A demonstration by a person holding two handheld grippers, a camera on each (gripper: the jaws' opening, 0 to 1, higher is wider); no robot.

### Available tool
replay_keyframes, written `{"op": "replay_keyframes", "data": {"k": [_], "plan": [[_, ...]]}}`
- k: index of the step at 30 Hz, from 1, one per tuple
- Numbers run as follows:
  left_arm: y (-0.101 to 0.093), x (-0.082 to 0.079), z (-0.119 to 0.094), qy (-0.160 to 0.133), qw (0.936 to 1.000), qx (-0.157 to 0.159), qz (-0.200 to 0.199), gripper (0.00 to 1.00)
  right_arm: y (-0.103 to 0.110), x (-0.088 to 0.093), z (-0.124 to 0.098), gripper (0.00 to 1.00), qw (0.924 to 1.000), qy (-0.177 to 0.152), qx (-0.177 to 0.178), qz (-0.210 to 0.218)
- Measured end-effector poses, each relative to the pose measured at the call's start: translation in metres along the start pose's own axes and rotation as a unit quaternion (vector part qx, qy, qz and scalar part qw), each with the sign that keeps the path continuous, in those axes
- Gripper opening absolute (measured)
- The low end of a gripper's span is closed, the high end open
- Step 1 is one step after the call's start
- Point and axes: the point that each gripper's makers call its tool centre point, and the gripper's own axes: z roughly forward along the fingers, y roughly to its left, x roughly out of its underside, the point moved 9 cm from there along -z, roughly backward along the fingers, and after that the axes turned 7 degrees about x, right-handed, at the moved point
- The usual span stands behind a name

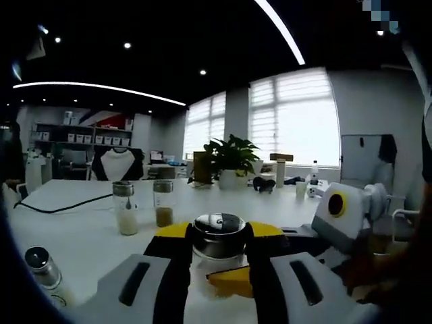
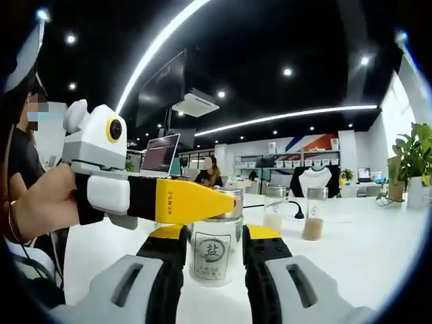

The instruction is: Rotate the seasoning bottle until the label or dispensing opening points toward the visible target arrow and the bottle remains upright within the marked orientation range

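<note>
Two grippers hold one salt bottle upright on the white bench. Left gripper and right gripper fingers both pinch it; two more bottles stand at 2 o'clock.

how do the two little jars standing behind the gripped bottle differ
In the left gripper view, the left jar holds white grains; the right jar holds brown powder. The left jar stands nearer the camera and looks taller. Both are clear, upright, metal-capped, on the white table.
</note>
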Motion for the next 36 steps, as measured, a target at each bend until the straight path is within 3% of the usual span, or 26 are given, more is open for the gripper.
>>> {"op": "replay_keyframes", "data": {"k": [5, 17, 20, 27, 31, 36], "plan": [[0.011, 0.001, -0.008, -0.005, 0.9999, -0.015, -0.004, 0.32, 0.003, 0.007, -0.001, 0.40, 0.9997, 0.022, -0.005, 0.004], [0.034, 0.016, -0.022, 0.004, 0.9987, -0.051, -0.001, 0.32, 0.001, 0.011, -0.002, 0.41, 0.9993, 0.037, -0.003, 0.004], [0.038, 0.019, -0.024, 0.004, 0.9985, -0.055, -0.003, 0.32, -0.002, 0.012, -0.003, 0.40, 0.9989, 0.043, 0.013, -0.013], [0.042, 0.023, -0.029, -0.004, 0.9984, -0.057, -0.002, 0.32, -0.004, 0.013, -0.004, 0.41, 0.9986, 0.048, 0.017, -0.016], [0.048, 0.027, -0.031, 0.005, 0.9978, -0.066, 0.003, 0.32, -0.006, 0.014, -0.007, 0.43, 0.9985, 0.050, 0.012, 0.020], [0.054, 0.031, -0.034, 0.010, 0.9977, -0.066, 0.004, 0.32, -0.007, 0.014, -0.008, 0.44, 0.9982, 0.053, 0.018, 0.021]]}}
